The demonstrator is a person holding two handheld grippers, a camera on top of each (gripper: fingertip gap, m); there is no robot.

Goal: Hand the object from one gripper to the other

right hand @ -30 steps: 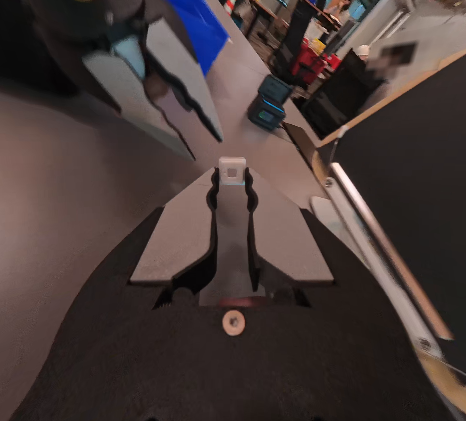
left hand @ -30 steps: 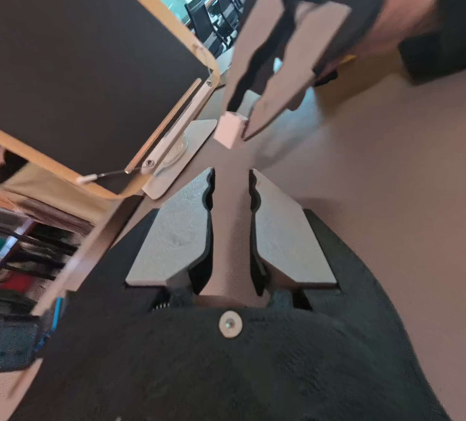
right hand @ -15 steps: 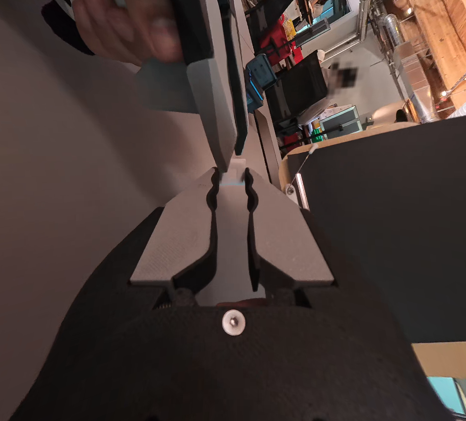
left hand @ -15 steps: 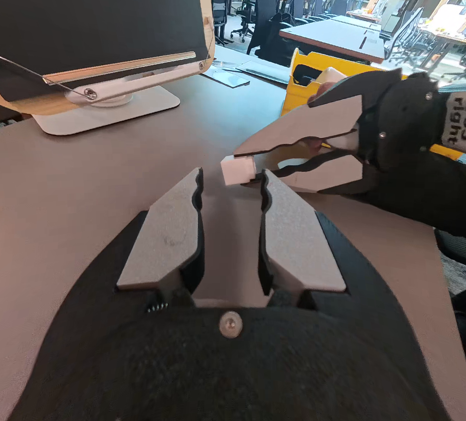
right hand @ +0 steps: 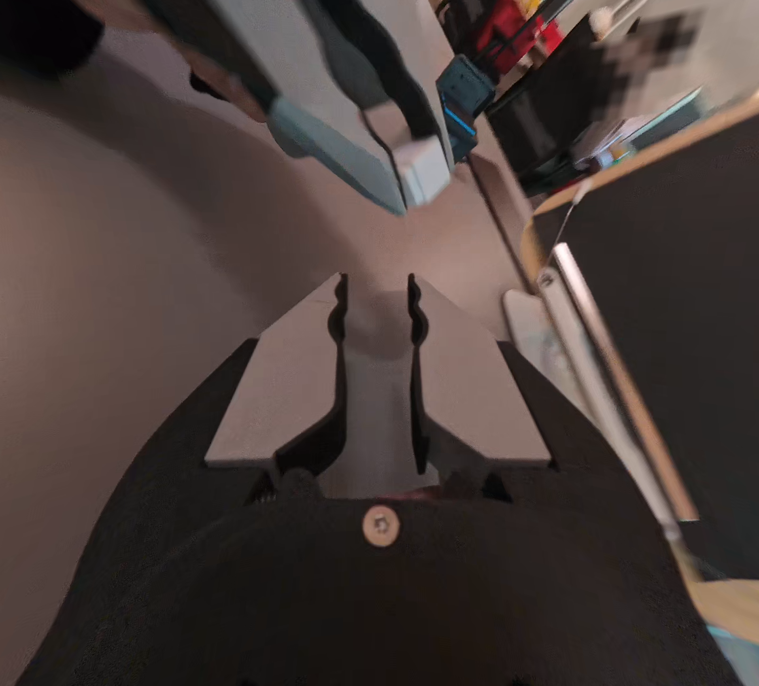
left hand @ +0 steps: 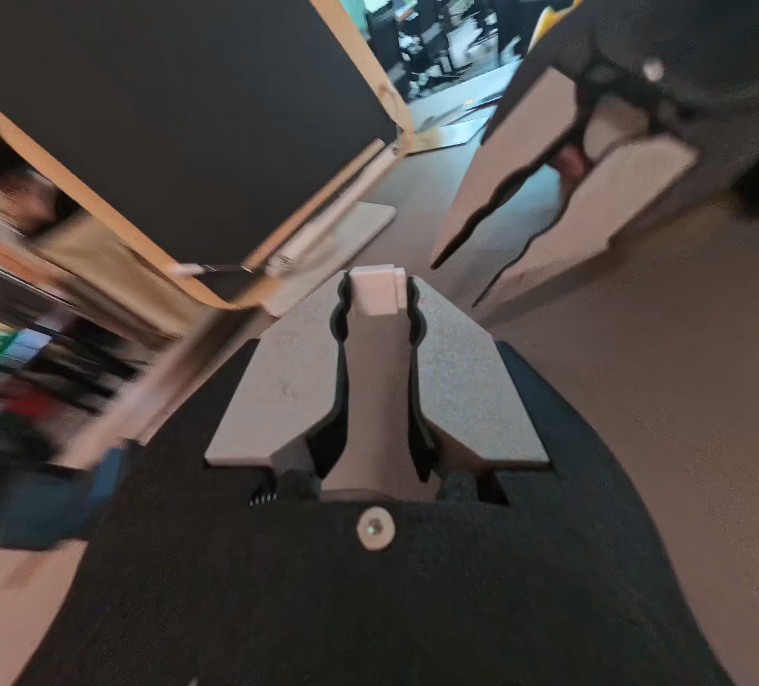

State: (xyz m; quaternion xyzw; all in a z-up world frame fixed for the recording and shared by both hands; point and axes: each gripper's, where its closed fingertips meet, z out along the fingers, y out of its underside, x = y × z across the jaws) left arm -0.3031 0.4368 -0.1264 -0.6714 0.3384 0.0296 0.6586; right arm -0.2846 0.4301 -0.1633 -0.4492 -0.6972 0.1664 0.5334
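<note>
A small white cube sits clamped between the tips of my left gripper, above the brown table. In the right wrist view the same cube shows in the left gripper farther off. My right gripper is open and empty, its tips a short way back from the cube. In the left wrist view the right gripper hangs at upper right, jaws apart, tips pointing down to the left of frame.
A black monitor with a wooden frame on a white stand stands at the table's left; it shows at right in the right wrist view. A dark blue device lies beyond. Office chairs and desks fill the background.
The cube has passed from my right gripper to my left. The left shut on it; the right opened and drew back. Both views are blurred by motion.
</note>
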